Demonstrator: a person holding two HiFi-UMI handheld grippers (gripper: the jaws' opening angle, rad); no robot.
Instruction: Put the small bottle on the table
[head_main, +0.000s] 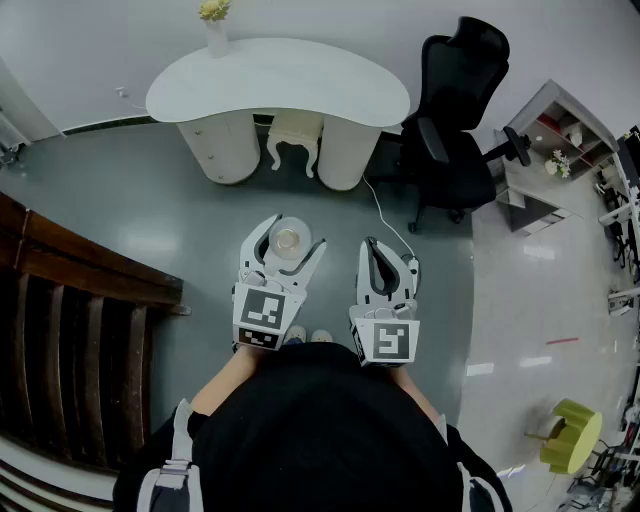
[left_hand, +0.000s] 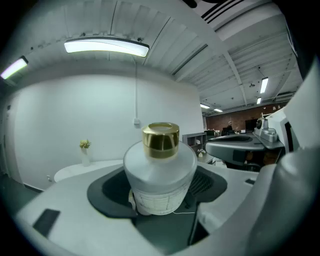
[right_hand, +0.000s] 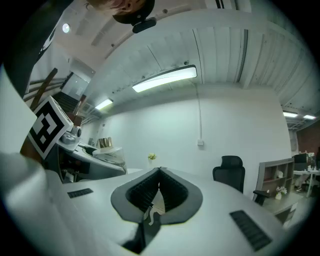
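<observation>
A small white bottle (head_main: 286, 240) with a gold cap (left_hand: 160, 140) stands upright between the jaws of my left gripper (head_main: 283, 252), which is shut on its round body (left_hand: 160, 175). The bottle hangs in the air over the grey floor, short of the white kidney-shaped table (head_main: 280, 85). My right gripper (head_main: 388, 264) is beside it on the right, shut with its ribbed pads (right_hand: 150, 190) together and nothing between them. From the right gripper view the bottle (right_hand: 106, 145) shows at the left.
A vase of yellow flowers (head_main: 215, 25) stands on the table's far left end, and a small white stool (head_main: 295, 140) sits under it. A black office chair (head_main: 455, 110) is to the table's right. Wooden stairs (head_main: 70, 330) run along the left; a yellow stool (head_main: 570, 435) is at bottom right.
</observation>
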